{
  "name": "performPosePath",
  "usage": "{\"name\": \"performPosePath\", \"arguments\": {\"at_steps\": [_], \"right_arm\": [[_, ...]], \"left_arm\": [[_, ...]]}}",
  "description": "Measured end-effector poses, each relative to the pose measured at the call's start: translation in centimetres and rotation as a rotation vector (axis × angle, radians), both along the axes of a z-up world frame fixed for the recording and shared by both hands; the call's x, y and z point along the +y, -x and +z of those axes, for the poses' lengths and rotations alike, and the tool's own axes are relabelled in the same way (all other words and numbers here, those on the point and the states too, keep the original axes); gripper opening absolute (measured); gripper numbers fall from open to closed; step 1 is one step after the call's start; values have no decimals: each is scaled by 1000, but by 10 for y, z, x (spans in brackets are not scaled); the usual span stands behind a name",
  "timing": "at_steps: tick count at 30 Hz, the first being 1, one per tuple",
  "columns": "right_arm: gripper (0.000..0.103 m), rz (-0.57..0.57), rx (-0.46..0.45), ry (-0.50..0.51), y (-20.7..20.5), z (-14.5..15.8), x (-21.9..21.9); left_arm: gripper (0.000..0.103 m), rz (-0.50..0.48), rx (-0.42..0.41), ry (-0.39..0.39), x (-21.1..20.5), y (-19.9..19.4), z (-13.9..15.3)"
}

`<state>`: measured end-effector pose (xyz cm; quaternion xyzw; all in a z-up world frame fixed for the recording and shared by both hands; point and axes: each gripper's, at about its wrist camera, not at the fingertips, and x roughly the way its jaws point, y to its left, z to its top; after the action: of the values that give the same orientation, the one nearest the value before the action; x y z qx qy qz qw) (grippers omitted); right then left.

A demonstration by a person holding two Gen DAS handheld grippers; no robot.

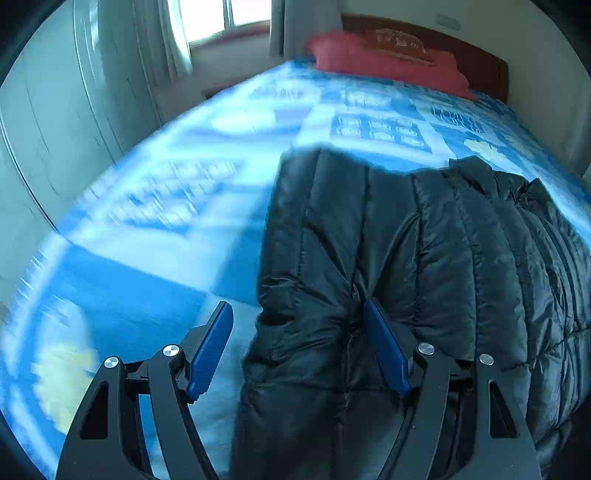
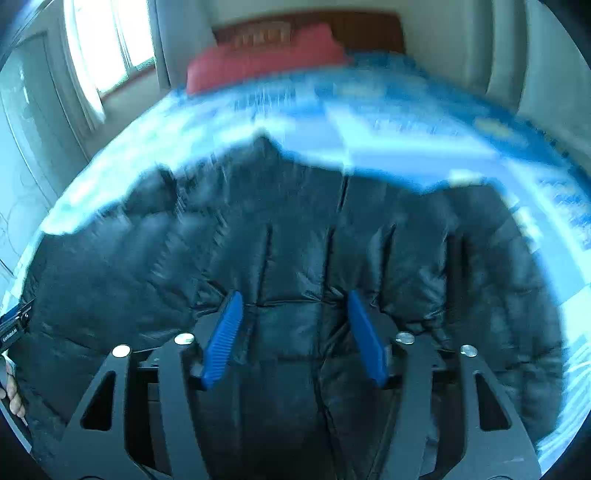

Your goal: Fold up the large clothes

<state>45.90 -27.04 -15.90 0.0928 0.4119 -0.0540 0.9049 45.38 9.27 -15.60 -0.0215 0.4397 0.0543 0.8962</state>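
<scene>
A black quilted puffer jacket (image 1: 424, 251) lies spread on a blue patterned bedspread (image 1: 166, 206). My left gripper (image 1: 299, 314) is open over the jacket's left edge, its right finger (image 1: 386, 347) against the fabric and its left finger over the bedspread. In the right wrist view the jacket (image 2: 295, 236) fills the middle. My right gripper (image 2: 295, 306) is open just above it, both blue pads over the quilted fabric, holding nothing. The view is blurred by motion.
A red pillow (image 1: 388, 62) lies against a wooden headboard (image 1: 480, 55) at the far end of the bed. A window with curtains (image 1: 207, 22) and a pale wardrobe (image 1: 55, 110) stand to the left. A hand on the other gripper's handle (image 2: 11, 373) shows at the left edge.
</scene>
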Motion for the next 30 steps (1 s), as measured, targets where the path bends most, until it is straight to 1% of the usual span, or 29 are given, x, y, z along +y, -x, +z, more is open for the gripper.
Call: {"name": "performPosePath", "arguments": {"at_steps": [1,2,3,4,5,6,8,9,10,11,12,13,14,16,18,19,22,23,26,27,30], "right_arm": [[61,-6,4,14,0,4,2],[61,-15,-3,23,2,10,4],[61,-15,-39,32,5,19,10],[61,-5,-63,37,6,25,14],[61,15,-92,49,5,32,24],[61,39,-106,44,2,36,34],[61,89,-119,11,-6,38,51],[61,114,-112,12,-12,36,62],[61,126,-100,27,-19,32,68],[61,138,-63,52,-28,23,78],[61,141,-28,65,-34,16,82],[62,146,-14,77,-38,7,85],[63,146,-28,83,-37,6,87],[63,144,-38,60,-32,13,84],[63,139,-55,46,-14,24,76],[63,137,-64,53,-4,28,71],[64,113,-78,48,39,39,47],[66,98,-73,37,59,41,34],[66,43,-39,26,107,40,0],[66,12,-31,22,136,40,-16],[66,-69,-11,5,204,38,-47]], "left_arm": [[73,7,-3,8,3,1,4],[73,11,-7,-1,3,3,8],[72,24,-30,-26,3,7,17],[72,29,-61,-40,1,11,24],[72,19,-126,-48,-3,17,37],[72,7,-159,-47,-7,18,44],[72,-21,-191,-33,-16,13,49],[72,-35,-186,-28,-21,7,47],[72,-43,-152,-36,-26,-2,37],[72,-41,-115,-49,-27,-9,28],[73,-35,-55,-70,-28,-18,13],[74,-40,-15,-72,-27,-24,1],[76,-42,-14,-63,-26,-26,-4],[76,-37,-22,-37,-22,-23,0],[76,-42,-42,6,-14,-10,10],[76,-38,-45,9,-10,-5,13],[76,-26,-55,56,11,31,21],[76,-20,-53,68,16,42,22],[76,-7,-26,136,37,89,22],[76,1,-21,153,42,104,22],[76,10,-4,204,56,153,20]]}}
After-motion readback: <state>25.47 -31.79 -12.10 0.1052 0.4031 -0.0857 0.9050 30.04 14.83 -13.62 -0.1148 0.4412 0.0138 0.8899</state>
